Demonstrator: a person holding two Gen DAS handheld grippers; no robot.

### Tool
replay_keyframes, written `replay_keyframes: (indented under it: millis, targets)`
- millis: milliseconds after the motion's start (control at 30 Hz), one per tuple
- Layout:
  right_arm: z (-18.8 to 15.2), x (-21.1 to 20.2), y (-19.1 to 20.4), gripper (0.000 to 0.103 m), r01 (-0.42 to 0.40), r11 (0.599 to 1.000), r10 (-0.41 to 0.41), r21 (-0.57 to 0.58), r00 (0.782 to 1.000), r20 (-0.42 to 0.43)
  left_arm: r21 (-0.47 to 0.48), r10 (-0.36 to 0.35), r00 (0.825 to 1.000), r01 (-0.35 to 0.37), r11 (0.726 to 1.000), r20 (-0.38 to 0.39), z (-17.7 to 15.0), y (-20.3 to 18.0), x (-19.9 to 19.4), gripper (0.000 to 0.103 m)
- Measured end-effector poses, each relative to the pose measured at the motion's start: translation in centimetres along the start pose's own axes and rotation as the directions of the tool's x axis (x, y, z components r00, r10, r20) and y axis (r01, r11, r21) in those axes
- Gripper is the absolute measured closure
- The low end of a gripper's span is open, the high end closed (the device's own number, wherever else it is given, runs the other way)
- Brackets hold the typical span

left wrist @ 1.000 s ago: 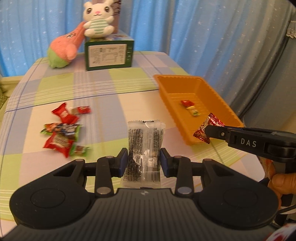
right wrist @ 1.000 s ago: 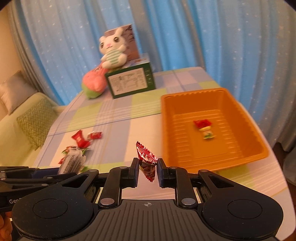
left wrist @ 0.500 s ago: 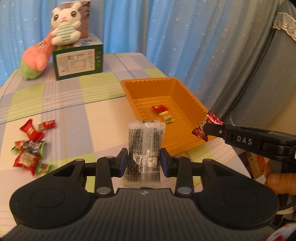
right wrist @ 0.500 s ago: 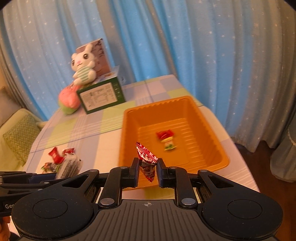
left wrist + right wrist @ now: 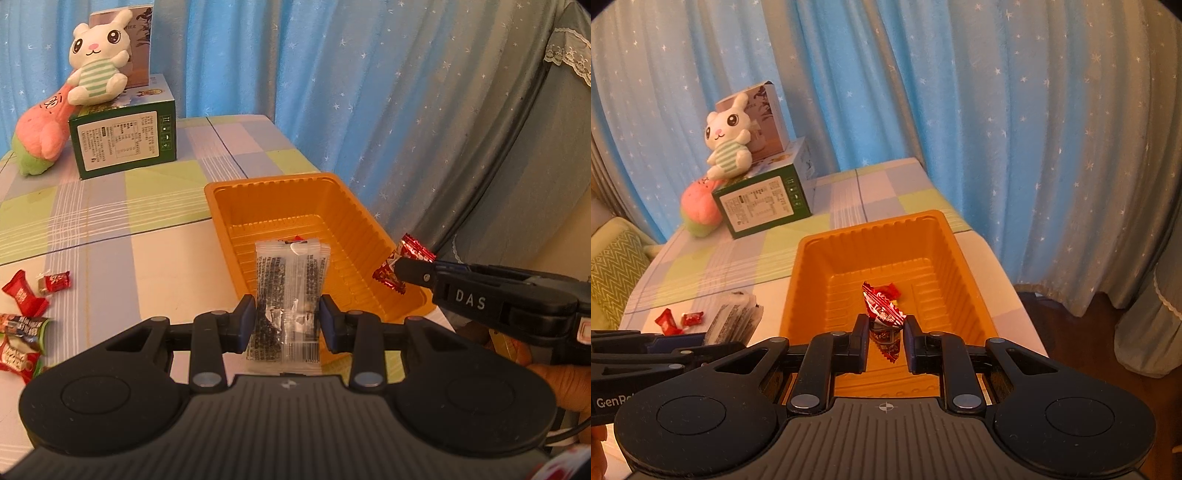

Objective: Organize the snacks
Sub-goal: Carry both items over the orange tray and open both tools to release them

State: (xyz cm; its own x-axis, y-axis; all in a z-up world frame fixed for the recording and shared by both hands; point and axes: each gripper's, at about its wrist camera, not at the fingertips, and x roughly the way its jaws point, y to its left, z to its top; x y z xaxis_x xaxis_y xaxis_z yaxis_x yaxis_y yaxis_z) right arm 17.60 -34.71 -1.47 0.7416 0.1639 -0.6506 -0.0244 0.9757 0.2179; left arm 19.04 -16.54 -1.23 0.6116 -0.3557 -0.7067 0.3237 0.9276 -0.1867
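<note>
Checked bench, blue curtains. Left gripper (image 5: 287, 319) clamps clear packet (image 5: 288, 291), right gripper (image 5: 885, 339) clamps red candy (image 5: 882, 317); both poised over orange tray (image 5: 801, 280) at right edge for dropping.

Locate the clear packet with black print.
The clear packet is clamped in the left claw, at the orange tray's near-left corner, in the left wrist view.

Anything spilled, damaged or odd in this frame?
Nothing stands out. Both grippers hold packets over the orange tray: left a clear packet, right a red candy. Loose candies lie on the table.
</note>
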Motion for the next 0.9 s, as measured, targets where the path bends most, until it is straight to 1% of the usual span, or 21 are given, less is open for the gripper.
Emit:
replay_keyframes:
  millis: [200,533,600,633,667,700,767,900]
  targets:
    - [0.6,1.4,-0.7,0.083,-0.006,1.000,0.006,-0.021,1.000,-0.011,-0.007,0.002,1.000,-0.002,1.000,-0.006,0.9,-0.5,1.6,0.070]
    - [0.7,3.1,-2.2,0.083,0.004,1.000,-0.005,-0.007,1.000,-0.028,-0.022,0.005,1.000,-0.005,1.000,-0.017,1.2,-0.6,4.2,0.069]
    - [0.8,3.2,-2.5,0.083,0.006,1.000,-0.006,-0.002,1.000,-0.029,-0.021,-0.006,1.000,0.006,1.000,-0.012,1.2,-0.7,4.6,0.068]
    - [0.8,3.3,-2.5,0.083,0.007,1.000,-0.007,-0.001,1.000,-0.030,-0.022,-0.008,1.000,0.008,1.000,-0.006,1.2,-0.7,4.6,0.066]
    - [0.8,3.3,-2.6,0.083,0.008,1.000,-0.008,0.001,0.999,-0.031,-0.021,-0.007,1.000,0.007,1.000,-0.002,1.2,-0.7,4.6,0.061]
    - [0.8,3.3,-2.7,0.083,0.009,1.000,-0.008,0.003,0.999,-0.032,-0.022,-0.004,1.000,0.004,1.000,0.001,1.1,-0.7,4.6,0.059]
    - [0.6,3.2,-2.8,0.083,0.008,1.000,-0.008,0.006,0.999,-0.033,-0.026,-0.002,1.000,0.003,1.000,0.006,1.0,-0.5,4.4,0.059]
    - [0.6,3.1,-2.8,0.083,0.004,1.000,-0.004,0.007,0.999,-0.037,-0.052,0.024,1.000,-0.023,0.998,0.012,0.4,0.4,3.6,0.059]
